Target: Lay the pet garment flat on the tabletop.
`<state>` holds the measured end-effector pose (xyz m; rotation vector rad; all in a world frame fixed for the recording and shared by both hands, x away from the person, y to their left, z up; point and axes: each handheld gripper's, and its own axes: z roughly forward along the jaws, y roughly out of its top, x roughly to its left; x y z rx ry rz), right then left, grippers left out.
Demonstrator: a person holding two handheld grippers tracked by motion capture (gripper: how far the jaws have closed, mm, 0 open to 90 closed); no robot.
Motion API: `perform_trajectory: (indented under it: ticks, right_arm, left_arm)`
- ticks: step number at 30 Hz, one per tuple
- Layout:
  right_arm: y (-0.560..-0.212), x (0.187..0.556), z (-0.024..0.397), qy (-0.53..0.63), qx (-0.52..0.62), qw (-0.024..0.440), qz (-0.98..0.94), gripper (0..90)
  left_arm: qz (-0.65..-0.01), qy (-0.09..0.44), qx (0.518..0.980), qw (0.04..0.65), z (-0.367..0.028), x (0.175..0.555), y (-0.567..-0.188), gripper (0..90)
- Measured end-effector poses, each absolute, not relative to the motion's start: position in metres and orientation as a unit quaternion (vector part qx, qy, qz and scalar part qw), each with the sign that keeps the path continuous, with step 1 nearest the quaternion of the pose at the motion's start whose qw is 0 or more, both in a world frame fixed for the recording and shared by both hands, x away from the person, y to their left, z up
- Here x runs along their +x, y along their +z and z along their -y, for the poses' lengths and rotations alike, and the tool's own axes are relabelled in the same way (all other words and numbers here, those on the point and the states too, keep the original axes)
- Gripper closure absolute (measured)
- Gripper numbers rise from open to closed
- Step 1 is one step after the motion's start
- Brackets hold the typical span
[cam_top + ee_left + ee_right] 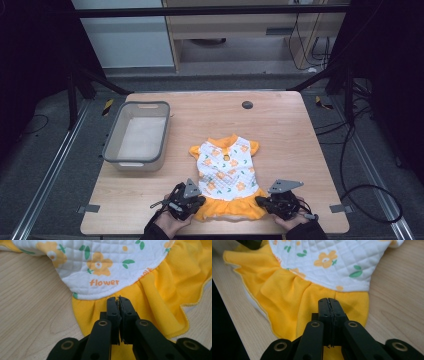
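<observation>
Left hand-held gripper (119, 300) closed | right hand-held gripper (328, 301) closed | dress (226, 170) flat

Bin (137, 134) blocks table's (280, 125) far-left; dress (227, 172) at centre; right side free.

Right gripper over the yellow frill of a small dress

The right gripper (329, 300) has its two black jaws pressed together, tips over the gathered yellow frill (287, 295) of the dress (322, 265); whether cloth is pinched between them cannot be told. Above the frill lies the white quilted body with orange flowers and green leaves. The dress rests on the wooden table (397, 300), the frill's wavy hem near the table's edge at left.
</observation>
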<state>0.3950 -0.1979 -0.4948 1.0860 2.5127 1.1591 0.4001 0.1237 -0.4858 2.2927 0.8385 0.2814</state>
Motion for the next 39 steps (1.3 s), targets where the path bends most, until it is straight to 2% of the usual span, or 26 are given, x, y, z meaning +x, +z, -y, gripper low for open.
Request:
perform_trajectory:
  ticks: [7,11,17,22,31,39]
  right_arm:
    - [-0.477,0.401,0.208,0.438,0.371,0.133,-0.808,86.1]
    - [-0.461,0.418,0.214,0.457,0.384,0.163,-0.785,82.1]
    - [-0.449,0.449,0.212,0.467,0.397,0.183,-0.768,77.2]
    - [-0.444,0.479,0.208,0.472,0.413,0.196,-0.754,72.1]
    - [-0.453,0.535,0.195,0.45,0.434,0.206,-0.753,68.7]
    - [-0.465,0.564,0.192,0.439,0.441,0.218,-0.752,61.9]
  left_arm:
    - [-0.331,0.153,0.848,0.385,-0.139,0.412,-0.451,77.7]
    - [-0.35,0.188,0.824,0.405,-0.147,0.438,-0.433,72.0]
    - [-0.365,0.22,0.809,0.405,-0.142,0.473,-0.425,62.9]
    - [-0.383,0.237,0.799,0.398,-0.135,0.504,-0.428,59.8]
    - [-0.415,0.224,0.79,0.392,-0.128,0.551,-0.448,53.6]
    - [-0.427,0.206,0.795,0.378,-0.126,0.567,-0.471,50.7]
